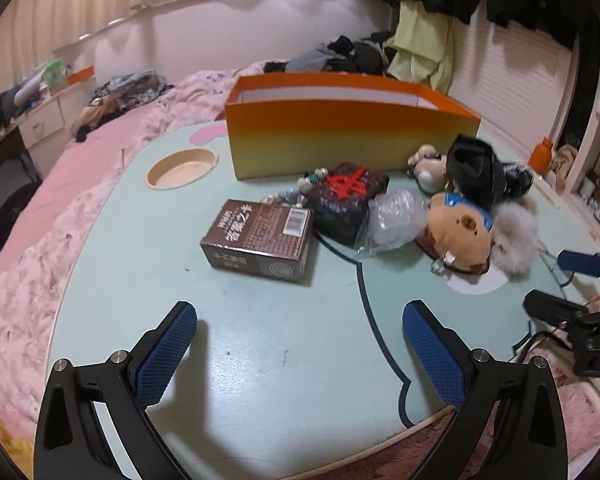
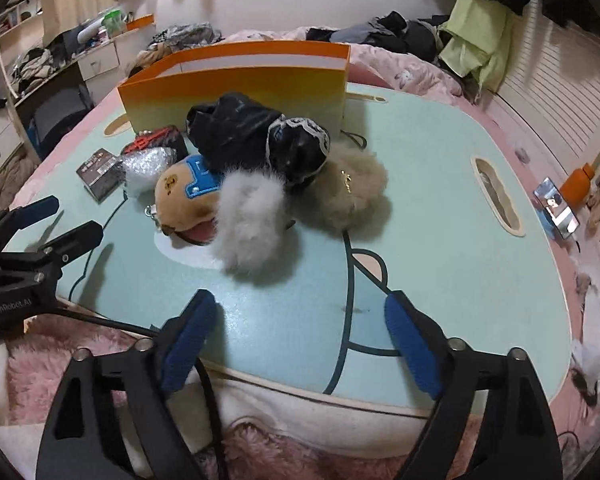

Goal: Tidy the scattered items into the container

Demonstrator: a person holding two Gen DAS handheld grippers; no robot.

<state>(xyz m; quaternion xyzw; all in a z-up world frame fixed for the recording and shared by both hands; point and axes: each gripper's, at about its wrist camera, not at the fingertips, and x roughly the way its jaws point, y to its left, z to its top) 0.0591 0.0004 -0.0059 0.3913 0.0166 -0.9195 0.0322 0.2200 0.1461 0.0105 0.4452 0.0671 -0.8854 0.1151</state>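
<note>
So both the left gripper [image 1: 300, 344] and right gripper [image 2: 300, 340] hang wide open, holding nothing, near the table [image 1: 260, 360] edge; orange box [image 1: 340, 136] sits far behind the toy pile.

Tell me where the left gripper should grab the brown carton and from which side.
Grip the brown carton across its two long side faces, near the middle, coming down from above. It lies flat on the table with its broad face up, and its left side and near end are free. The dark pouch crowds its far right corner, so stay toward the near end. The left gripper is open, probably wide enough.
</note>
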